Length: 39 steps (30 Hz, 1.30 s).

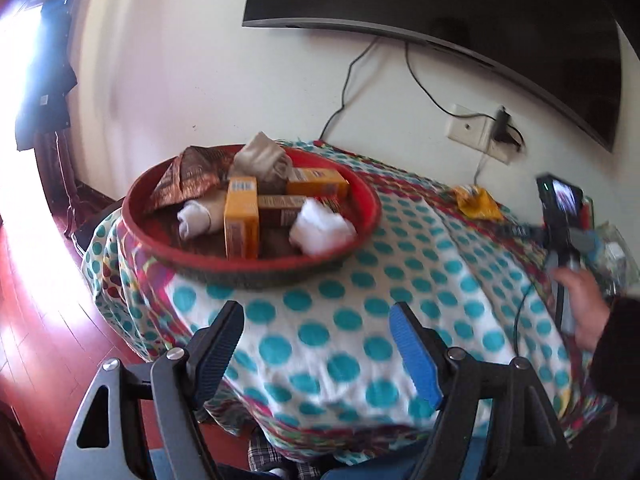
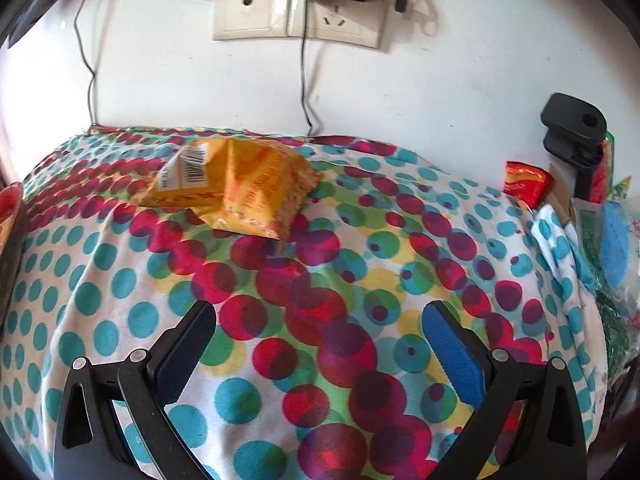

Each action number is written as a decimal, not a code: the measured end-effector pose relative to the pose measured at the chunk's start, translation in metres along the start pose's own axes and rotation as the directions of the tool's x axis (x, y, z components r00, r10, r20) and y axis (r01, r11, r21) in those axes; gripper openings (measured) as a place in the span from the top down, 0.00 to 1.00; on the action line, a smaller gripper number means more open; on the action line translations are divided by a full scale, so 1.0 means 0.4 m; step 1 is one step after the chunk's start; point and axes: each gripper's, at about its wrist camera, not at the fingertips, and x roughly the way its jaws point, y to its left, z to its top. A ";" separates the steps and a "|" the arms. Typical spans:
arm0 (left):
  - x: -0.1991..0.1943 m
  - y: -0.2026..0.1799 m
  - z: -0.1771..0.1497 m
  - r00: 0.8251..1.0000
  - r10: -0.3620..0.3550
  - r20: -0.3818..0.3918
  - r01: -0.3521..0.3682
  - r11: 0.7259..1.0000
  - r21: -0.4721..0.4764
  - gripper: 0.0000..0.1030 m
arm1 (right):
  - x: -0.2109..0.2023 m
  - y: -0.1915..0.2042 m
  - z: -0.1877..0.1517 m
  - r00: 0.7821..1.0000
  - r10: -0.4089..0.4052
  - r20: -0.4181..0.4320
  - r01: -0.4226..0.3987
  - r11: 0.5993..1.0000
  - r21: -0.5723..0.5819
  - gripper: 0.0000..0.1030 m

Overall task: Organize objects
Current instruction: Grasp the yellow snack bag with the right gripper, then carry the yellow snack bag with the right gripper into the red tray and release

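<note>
A round red tray (image 1: 160,240) sits on the dotted tablecloth (image 1: 340,320) at the far left. It holds yellow boxes (image 1: 241,220), a brown box (image 1: 280,209), a brown snack bag (image 1: 188,178), a rolled white sock (image 1: 194,216), white wadding (image 1: 322,228) and a beige cloth (image 1: 262,160). A yellow snack packet (image 2: 236,182) lies near the wall; it also shows in the left wrist view (image 1: 478,202). My left gripper (image 1: 316,316) is open and empty, short of the tray. My right gripper (image 2: 320,316) is open and empty, short of the yellow packet. The right hand and its gripper body (image 1: 564,240) show at right.
A wall socket panel (image 2: 300,4) with plugs and hanging cables is behind the table. A dark TV (image 1: 460,8) hangs on the wall. A red packet (image 2: 524,184), a black clamp stand (image 2: 572,136) and plastic-wrapped items (image 2: 612,248) crowd the right edge. Red wooden floor (image 1: 48,320) lies at left.
</note>
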 end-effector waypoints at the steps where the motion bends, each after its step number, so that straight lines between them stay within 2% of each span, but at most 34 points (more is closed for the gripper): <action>1: 0.002 -0.008 -0.004 1.000 -0.004 -0.004 0.004 1.000 0.011 0.25 | 0.006 0.007 -0.001 1.000 -0.013 -0.016 0.013 1.000 -0.014 0.00; 4: 0.003 -0.023 0.007 0.998 -0.066 -0.014 0.066 0.997 0.025 0.25 | 0.006 0.037 0.008 0.999 -0.022 -0.035 0.020 0.999 -0.050 0.00; 6: 0.005 -0.028 -0.003 0.999 -0.045 -0.006 0.046 0.997 0.065 0.25 | -0.008 0.062 0.029 1.000 -0.016 -0.020 0.015 0.996 -0.083 0.00; 8: 0.005 -0.027 -0.007 0.999 -0.045 -0.011 0.046 0.995 0.085 0.25 | -0.022 0.099 0.067 0.999 -0.045 0.012 0.046 0.987 -0.156 0.00; 10: 0.005 -0.020 -0.008 0.998 -0.066 -0.016 0.067 0.995 0.071 0.25 | -0.012 0.131 0.107 0.998 -0.053 0.019 0.056 0.970 -0.236 0.01; 12: 0.005 -0.015 -0.008 0.997 -0.079 -0.021 0.080 0.995 0.067 0.25 | 0.008 0.142 0.135 0.999 -0.045 0.004 0.045 0.965 -0.257 0.01; 13: 0.007 -0.015 -0.008 0.996 -0.081 -0.023 0.082 0.994 0.068 0.25 | 0.020 0.141 0.150 0.999 -0.034 -0.001 0.032 0.967 -0.253 0.01; 15: 0.014 -0.014 -0.009 0.996 -0.084 -0.032 0.086 0.994 0.065 0.25 | 0.051 0.135 0.174 0.998 0.035 -0.048 -0.045 0.975 -0.216 0.01; 18: 0.029 -0.020 -0.016 0.994 -0.095 -0.060 0.099 0.993 0.064 0.25 | 0.087 0.130 0.192 0.986 0.142 -0.091 -0.152 0.982 -0.117 0.01; 19: 0.036 -0.025 -0.019 0.992 -0.100 -0.073 0.105 0.992 0.068 0.25 | 0.095 0.136 0.195 0.985 0.148 -0.090 -0.157 0.982 -0.101 0.01; 22: 0.053 -0.039 -0.031 0.988 -0.108 -0.107 0.118 0.989 0.088 0.25 | 0.126 0.170 0.200 0.993 0.078 -0.084 -0.088 0.988 -0.125 0.00; 25: 0.060 -0.046 -0.040 0.987 -0.105 -0.125 0.118 0.987 0.106 0.25 | 0.177 0.197 0.206 0.991 0.047 -0.122 -0.070 0.978 -0.197 0.00; 28: 0.058 -0.041 -0.039 0.987 -0.108 -0.116 0.120 0.988 0.096 0.25 | 0.193 0.189 0.224 0.988 0.109 -0.113 -0.130 0.972 -0.198 0.01; 29: 0.059 -0.039 -0.037 0.987 -0.110 -0.115 0.121 0.988 0.091 0.25 | 0.196 0.183 0.229 0.987 0.117 -0.113 -0.137 0.973 -0.186 0.03; 30: 0.059 -0.038 -0.035 0.987 -0.111 -0.115 0.121 0.989 0.088 0.25 | 0.197 0.177 0.233 0.987 0.120 -0.105 -0.137 0.975 -0.176 0.19; 31: 0.061 -0.036 -0.035 0.987 -0.114 -0.115 0.124 0.989 0.084 0.25 | 0.193 0.171 0.236 0.989 0.115 -0.089 -0.129 0.977 -0.170 0.28; 37: 0.071 -0.029 -0.036 0.985 -0.111 -0.135 0.122 0.990 0.075 0.25 | 0.151 0.172 0.231 0.993 0.108 -0.042 -0.114 0.979 -0.170 0.49; 39: 0.065 -0.024 -0.033 0.984 -0.117 -0.131 0.126 0.990 0.064 0.25 | 0.122 0.180 0.216 0.993 0.115 -0.027 -0.118 0.977 -0.175 0.50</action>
